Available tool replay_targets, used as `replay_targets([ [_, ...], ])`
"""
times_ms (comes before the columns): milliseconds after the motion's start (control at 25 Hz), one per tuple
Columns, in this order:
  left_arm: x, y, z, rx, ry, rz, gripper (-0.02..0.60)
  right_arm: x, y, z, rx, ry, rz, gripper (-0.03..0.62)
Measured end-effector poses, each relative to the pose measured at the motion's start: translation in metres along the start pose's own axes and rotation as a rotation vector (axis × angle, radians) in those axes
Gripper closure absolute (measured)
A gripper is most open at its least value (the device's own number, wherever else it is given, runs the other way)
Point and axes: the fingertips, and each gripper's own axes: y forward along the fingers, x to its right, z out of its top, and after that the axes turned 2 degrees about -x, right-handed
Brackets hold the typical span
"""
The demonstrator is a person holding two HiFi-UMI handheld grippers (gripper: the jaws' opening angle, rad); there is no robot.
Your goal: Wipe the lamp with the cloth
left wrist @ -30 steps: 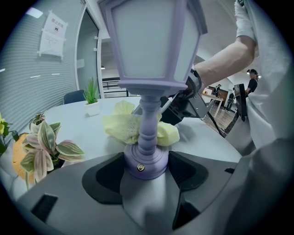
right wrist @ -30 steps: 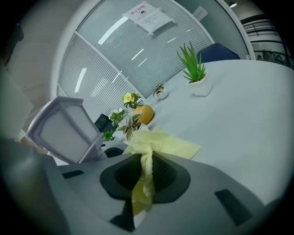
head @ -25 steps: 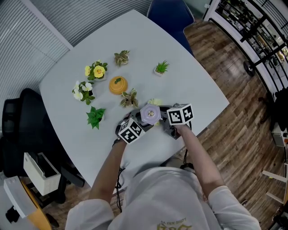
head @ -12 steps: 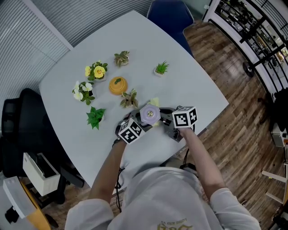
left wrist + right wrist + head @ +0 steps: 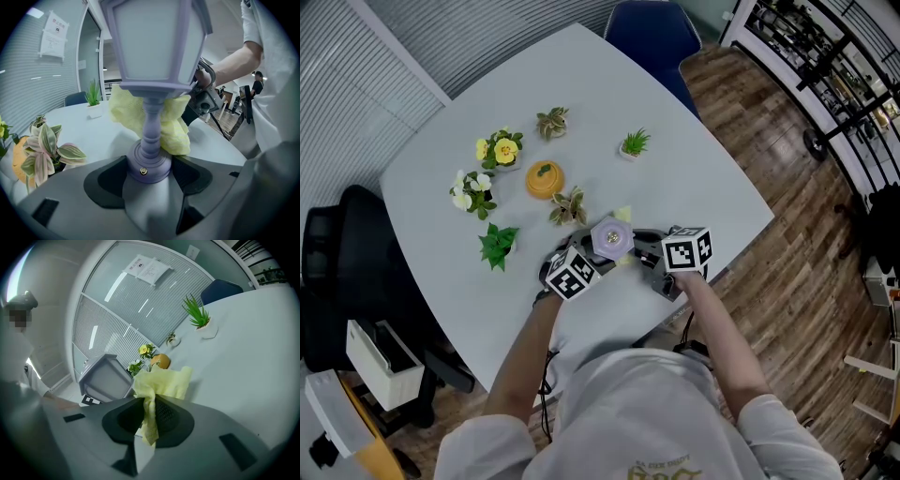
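As our left hand-held gripper [image 5: 149, 174] clamps one lilac lantern lamp [image 5: 154, 42] by its base at lower centre, our right hand-held gripper [image 5: 147, 417] pinches one yellow cloth [image 5: 165, 380].

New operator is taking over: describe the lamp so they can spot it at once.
Start at the white table and go to its near edge, in front of the person. The lamp stands there, its base clamped in the left tongs. Unlike the potted plants behind it, it is a pale purple lantern on a turned stem, with a yellow cloth at that stem.
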Motion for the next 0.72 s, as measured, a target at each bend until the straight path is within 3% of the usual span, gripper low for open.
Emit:
replay_targets([
  [480, 0.001, 0.0, 0.0, 0.0, 0.0, 0.0, 0.27, -0.013, -0.006, -0.022, -0.117, -0.096, 0.026, 0.539],
  [720, 0.0, 0.0, -0.001, -0.001, 0.002, 0.002, 0.27, -0.021, -0.01, -0.019, -0.124, -0.148, 0.024, 0.539],
])
